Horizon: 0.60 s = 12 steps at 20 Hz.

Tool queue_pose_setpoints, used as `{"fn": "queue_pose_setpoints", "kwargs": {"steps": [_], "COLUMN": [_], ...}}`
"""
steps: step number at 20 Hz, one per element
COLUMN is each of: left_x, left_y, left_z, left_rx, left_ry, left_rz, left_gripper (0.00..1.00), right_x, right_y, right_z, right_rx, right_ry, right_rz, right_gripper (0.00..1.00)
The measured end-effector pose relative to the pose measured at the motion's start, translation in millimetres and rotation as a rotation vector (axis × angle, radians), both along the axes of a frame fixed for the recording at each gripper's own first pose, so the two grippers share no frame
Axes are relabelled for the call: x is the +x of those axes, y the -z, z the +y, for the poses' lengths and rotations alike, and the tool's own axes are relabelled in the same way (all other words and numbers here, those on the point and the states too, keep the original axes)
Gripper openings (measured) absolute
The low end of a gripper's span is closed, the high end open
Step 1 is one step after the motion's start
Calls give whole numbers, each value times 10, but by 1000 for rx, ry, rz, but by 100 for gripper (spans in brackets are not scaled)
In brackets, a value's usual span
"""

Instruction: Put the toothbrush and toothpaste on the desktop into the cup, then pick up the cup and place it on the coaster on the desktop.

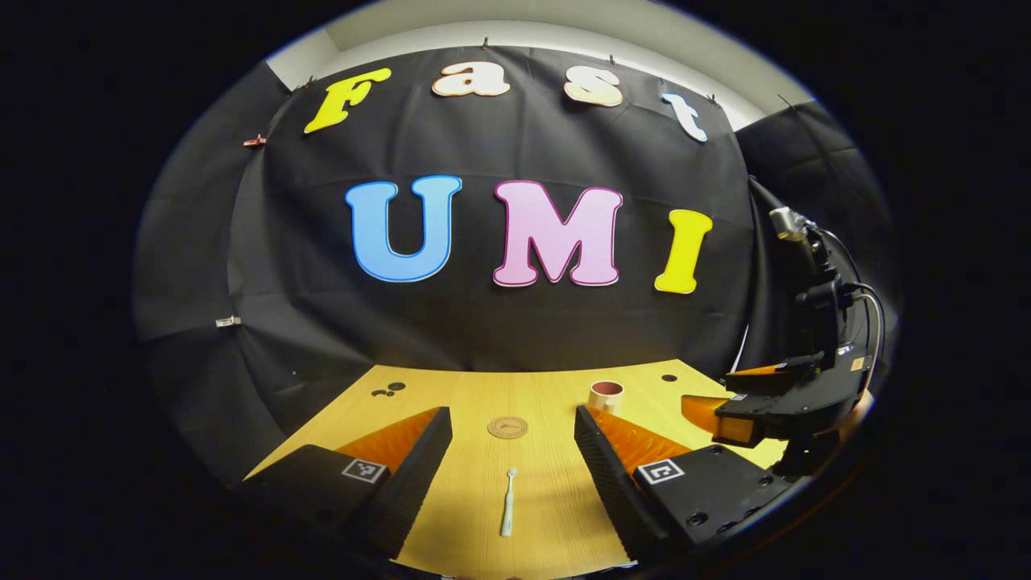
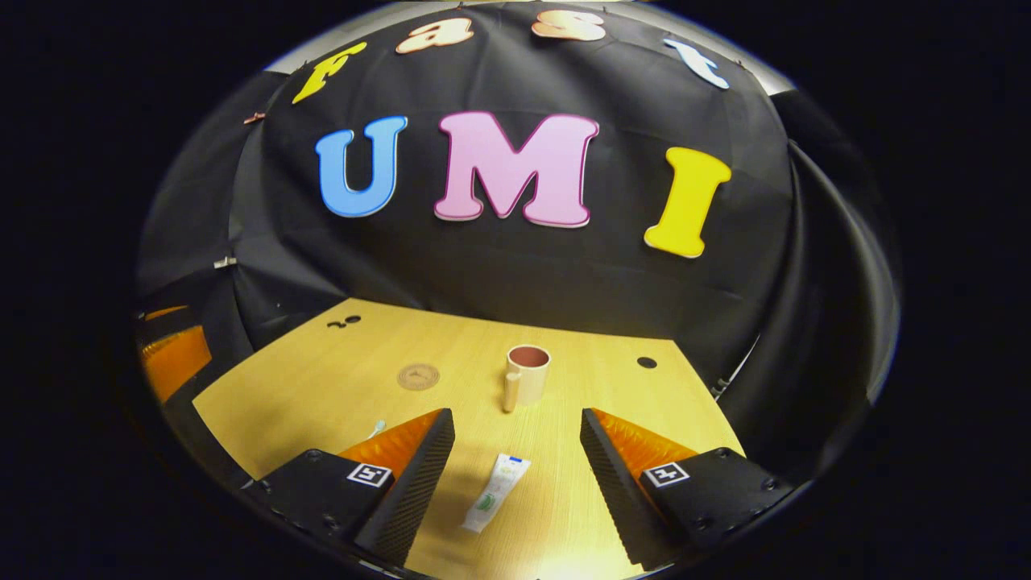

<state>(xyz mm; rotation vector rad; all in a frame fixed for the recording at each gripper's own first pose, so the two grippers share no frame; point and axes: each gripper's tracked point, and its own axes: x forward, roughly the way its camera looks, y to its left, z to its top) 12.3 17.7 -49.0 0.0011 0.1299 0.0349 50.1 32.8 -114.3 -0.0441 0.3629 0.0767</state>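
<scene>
Two hand-held tools hang over a wooden table, each spread wide above a bathroom item.

In the left gripper view, the left tool (image 1: 512, 451) stands wide apart and holds nothing, a slim white toothbrush (image 1: 508, 503) lying lengthwise on the table (image 1: 548, 515) between its fingers, head pointing away; beyond it sits a round brown coaster (image 1: 507, 427), and a pinkish cup (image 1: 606, 396) farther right. In the right gripper view, the right tool (image 2: 517, 451) is likewise wide and empty above a flat white toothpaste (image 2: 497, 491) tube with green print, lying at a slant; the cup, beige outside, reddish inside, stands upright behind it with its handle toward the camera.
</scene>
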Motion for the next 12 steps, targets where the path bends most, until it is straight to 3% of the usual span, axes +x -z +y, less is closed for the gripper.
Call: {"fn": "queue_pose_setpoints", "kwargs": {"steps": [12], "left_x": [159], "left_y": [318], "left_z": [175], "left_rx": [-6], "left_ry": [-98], "left_rz": [113], "left_gripper": [97], "right_x": [139], "right_y": [1352], "right_z": [166], "right_rx": [2], "right_ry": [-72], "right_rz": [393], "right_gripper": [98]}}
